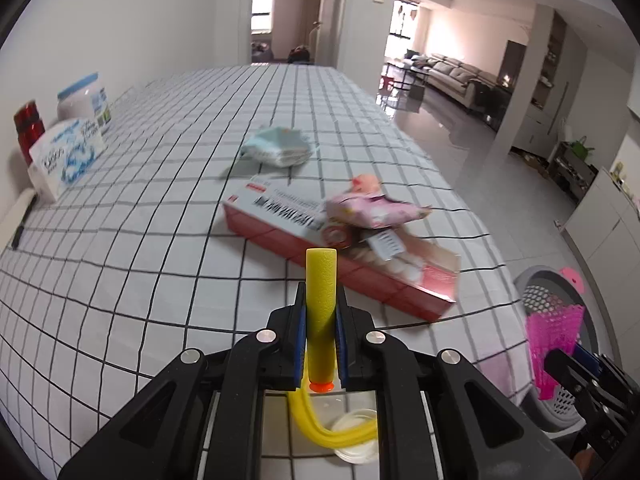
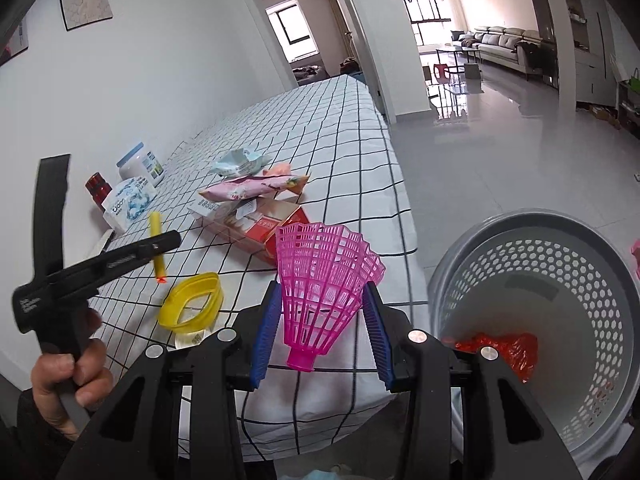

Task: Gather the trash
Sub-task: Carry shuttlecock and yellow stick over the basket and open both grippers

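The checked table (image 2: 344,128) is the biggest thing here, with the wall along its far-left side and open floor to the right; the grey perforated bin (image 2: 560,280) stands on that floor just off the table's near corner, a red wrapper (image 2: 500,348) already inside. The way from table edge to bin looks clear.

The red carton (image 1: 340,248) with the pink packet (image 1: 376,210) on it lies near that edge; a careless sweep could push both off onto the floor.

The right gripper (image 2: 322,320) grips the pink shuttlecock skirt (image 2: 326,276) across its flared mesh. That cone is springy and tapered, so it may squirt out before reaching the bin.

The left gripper (image 1: 320,336) is clamped on the yellow foam dart (image 1: 320,300), which pokes out past the fingertips; soft foam can bend or slide free during the swing across, and the dart could snag the yellow ring (image 2: 192,304) just below it.
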Demonstrator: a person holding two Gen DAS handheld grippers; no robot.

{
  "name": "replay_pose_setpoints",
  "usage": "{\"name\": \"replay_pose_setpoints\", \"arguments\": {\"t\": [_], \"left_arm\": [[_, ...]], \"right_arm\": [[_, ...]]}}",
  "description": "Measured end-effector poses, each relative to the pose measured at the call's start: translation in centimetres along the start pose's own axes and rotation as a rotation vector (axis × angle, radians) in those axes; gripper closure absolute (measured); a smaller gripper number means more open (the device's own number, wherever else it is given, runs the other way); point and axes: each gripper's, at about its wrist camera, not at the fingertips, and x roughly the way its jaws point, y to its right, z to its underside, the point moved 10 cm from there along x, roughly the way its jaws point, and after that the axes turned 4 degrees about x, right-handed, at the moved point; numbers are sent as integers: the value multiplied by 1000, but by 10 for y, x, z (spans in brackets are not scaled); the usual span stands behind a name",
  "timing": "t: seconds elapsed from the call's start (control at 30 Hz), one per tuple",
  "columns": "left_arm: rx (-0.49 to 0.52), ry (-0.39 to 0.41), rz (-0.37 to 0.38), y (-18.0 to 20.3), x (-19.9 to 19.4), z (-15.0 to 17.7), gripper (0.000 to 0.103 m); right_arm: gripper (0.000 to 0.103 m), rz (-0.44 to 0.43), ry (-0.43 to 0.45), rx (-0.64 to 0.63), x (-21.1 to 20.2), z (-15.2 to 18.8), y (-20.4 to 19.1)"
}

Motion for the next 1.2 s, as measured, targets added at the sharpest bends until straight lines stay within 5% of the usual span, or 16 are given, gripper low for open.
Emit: {"name": "replay_pose_setpoints", "arguments": {"t": [0.33,0.63,1.13,1.2], "left_arm": [[169,49,198,130,-26,-5,90],[306,-53,344,242,3,33,90],[364,-142,337,278,39,62,89],[370,-144,333,278,39,64,79]], "right_arm": [[63,145,86,93,-54,-9,87],[63,254,72,170,-80,14,161],[62,264,23,235,-64,36,195],[62,263,21,239,-64,37,198]]}}
